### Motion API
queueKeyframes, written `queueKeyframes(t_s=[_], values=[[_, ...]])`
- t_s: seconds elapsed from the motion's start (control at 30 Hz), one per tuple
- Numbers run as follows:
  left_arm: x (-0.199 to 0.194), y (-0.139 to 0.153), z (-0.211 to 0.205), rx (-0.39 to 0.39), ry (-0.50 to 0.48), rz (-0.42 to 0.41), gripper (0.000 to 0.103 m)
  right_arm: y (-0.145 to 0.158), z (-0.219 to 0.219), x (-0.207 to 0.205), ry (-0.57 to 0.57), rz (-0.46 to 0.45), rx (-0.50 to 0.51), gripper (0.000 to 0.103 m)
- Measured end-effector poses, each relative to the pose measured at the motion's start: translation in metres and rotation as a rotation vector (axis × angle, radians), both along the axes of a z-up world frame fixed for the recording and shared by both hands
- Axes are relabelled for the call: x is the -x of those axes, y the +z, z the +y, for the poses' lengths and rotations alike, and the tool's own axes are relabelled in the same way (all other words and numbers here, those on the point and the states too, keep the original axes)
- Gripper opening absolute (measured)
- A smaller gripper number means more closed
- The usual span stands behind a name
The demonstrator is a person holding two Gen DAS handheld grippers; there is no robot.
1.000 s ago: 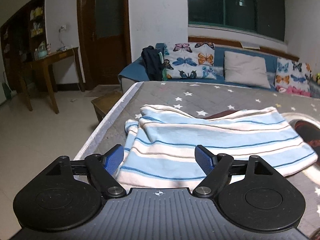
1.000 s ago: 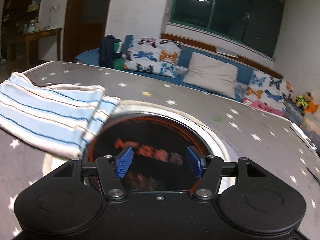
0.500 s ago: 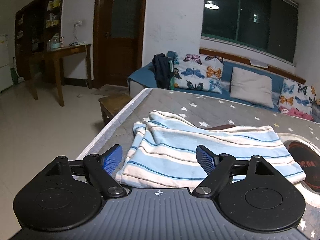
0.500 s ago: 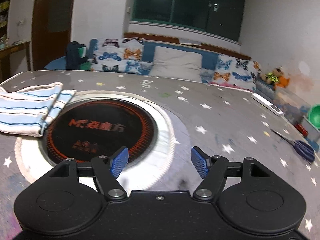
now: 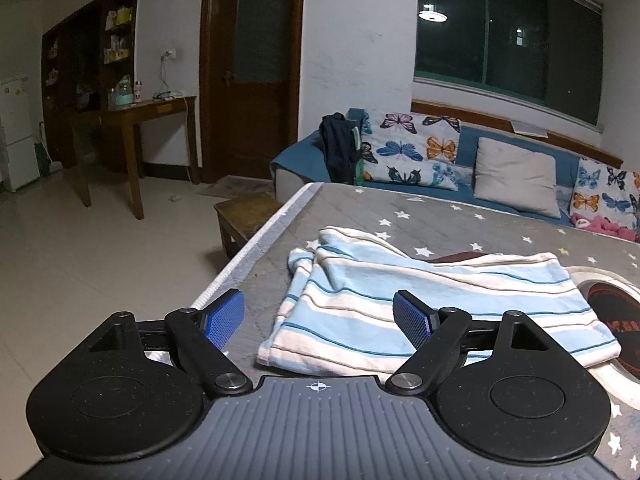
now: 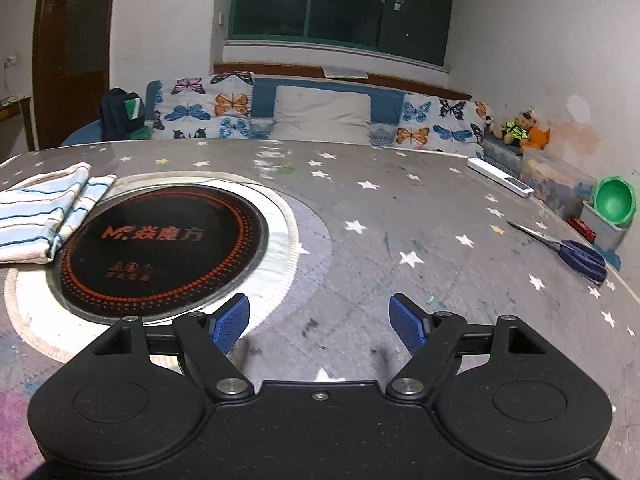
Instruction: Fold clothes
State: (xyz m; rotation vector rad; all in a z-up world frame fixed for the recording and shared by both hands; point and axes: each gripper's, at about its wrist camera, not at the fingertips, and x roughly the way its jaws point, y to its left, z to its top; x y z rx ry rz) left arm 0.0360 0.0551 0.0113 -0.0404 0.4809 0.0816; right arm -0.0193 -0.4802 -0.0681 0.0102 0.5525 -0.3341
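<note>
A folded garment [image 5: 420,300] with light blue, white and thin dark blue stripes lies flat on the grey star-print table cover [image 5: 460,220]. In the left wrist view my left gripper [image 5: 318,316] stands open just short of the garment's near left corner, with nothing between its blue pads. The same garment [image 6: 44,212] shows at the far left of the right wrist view, its right edge overlapping a round black cooktop [image 6: 164,244]. My right gripper [image 6: 320,322] hovers over bare table well to the right of the garment; its jaws are opening and hold nothing.
Scissors [image 6: 576,254] and a white remote [image 6: 502,178] lie near the table's right edge, beside a green bowl [image 6: 614,200]. A sofa with butterfly cushions [image 5: 412,152] runs behind the table. The table's left edge [image 5: 256,248] drops to a tiled floor with a low wooden stool [image 5: 244,216].
The left gripper drew back from over the garment, which now lies ahead of its fingers. The right gripper swung right, away from the garment and cooktop, and its jaws widened.
</note>
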Motion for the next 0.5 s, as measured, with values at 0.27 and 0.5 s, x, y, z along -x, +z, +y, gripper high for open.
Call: queueKeyframes(t_s=[0.27, 0.5], values=[[-0.014, -0.020, -0.005, -0.078, -0.003, 0.054, 0.083, -0.010, -0.009, -0.005, -0.022, 0.031, -0.036, 0.083], [-0.026, -0.043, -0.010, -0.142, -0.012, 0.101, 0.083, -0.012, -0.013, -0.012, -0.027, 0.049, -0.064, 0.086]])
